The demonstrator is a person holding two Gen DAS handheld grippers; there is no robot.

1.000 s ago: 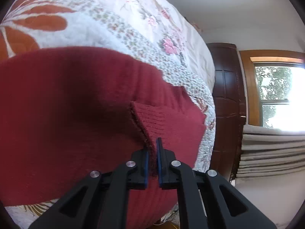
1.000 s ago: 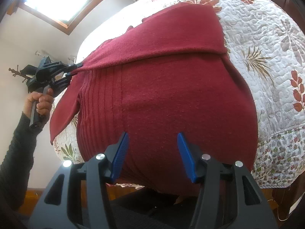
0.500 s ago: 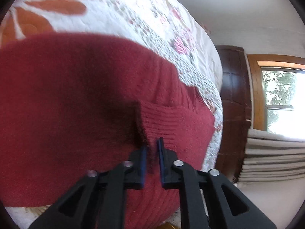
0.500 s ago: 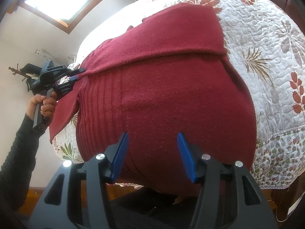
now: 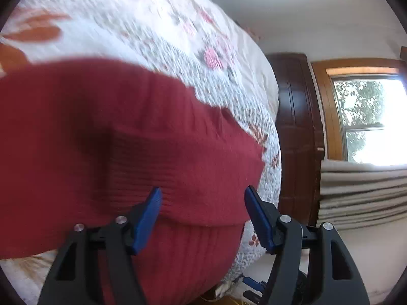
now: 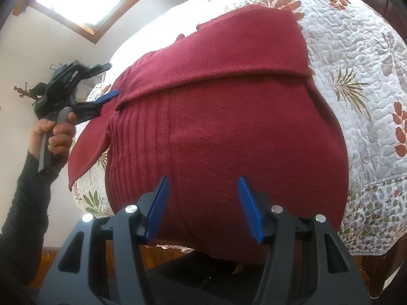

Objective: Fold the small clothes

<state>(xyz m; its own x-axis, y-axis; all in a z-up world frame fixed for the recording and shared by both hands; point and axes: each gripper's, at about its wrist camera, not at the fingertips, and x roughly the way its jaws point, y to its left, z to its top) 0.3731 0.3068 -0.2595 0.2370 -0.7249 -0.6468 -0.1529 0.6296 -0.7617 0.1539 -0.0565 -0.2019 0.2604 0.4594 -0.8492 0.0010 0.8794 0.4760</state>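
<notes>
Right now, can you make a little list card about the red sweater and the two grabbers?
garment: red sweater, lying on the quilt
fold: one sleeve laid across the body
loose part: a red flap hangs off the bed edge
left gripper: open, holding nothing, at the sleeve's cuff end
right gripper: open, holding nothing, over the sweater's near edge
hand: grips the left gripper's handle
background: window, dark wood cabinet
</notes>
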